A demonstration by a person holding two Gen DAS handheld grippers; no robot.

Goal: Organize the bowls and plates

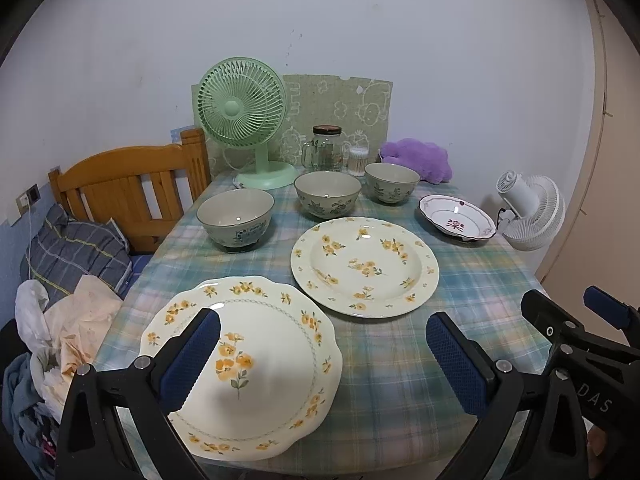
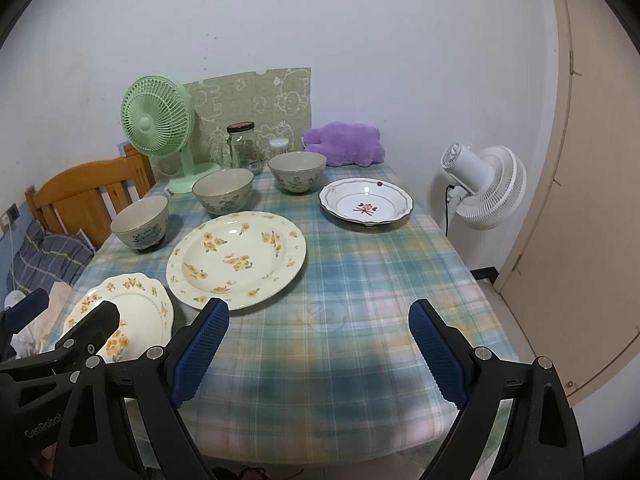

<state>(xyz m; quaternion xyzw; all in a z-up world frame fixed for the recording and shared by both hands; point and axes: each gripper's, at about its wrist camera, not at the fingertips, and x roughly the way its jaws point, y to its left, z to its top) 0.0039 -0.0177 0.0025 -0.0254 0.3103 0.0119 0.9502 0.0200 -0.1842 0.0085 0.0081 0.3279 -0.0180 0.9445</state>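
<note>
Both grippers hover w/ jaws wide apart, nothing between: left gripper [image 1: 323,350] over the scalloped plate [image 1: 256,364] at the near-left table edge, right gripper [image 2: 319,338] over bare plaid tablecloth [image 2: 360,280]. Round floral plate [image 2: 236,258] sits mid-table, small white dish [image 2: 366,204] far right. Three bowls [image 2: 223,191] line up behind; green fan [image 2: 158,120] and jar [image 2: 242,144] at back.

The plates [image 1: 364,266] and bowls [image 1: 235,218] look like glossy glazed ceramic, catching small highlights, on a matt woven plaid cloth [image 2: 360,300] over the counter. Each hand-held gripper [image 1: 323,360] is matt black plastic with dimpled blue pads [image 1: 456,364] and shiny metal rivets. The jar [image 1: 326,150] is clear glass, the chair [image 1: 128,192] varnished wood.
</note>
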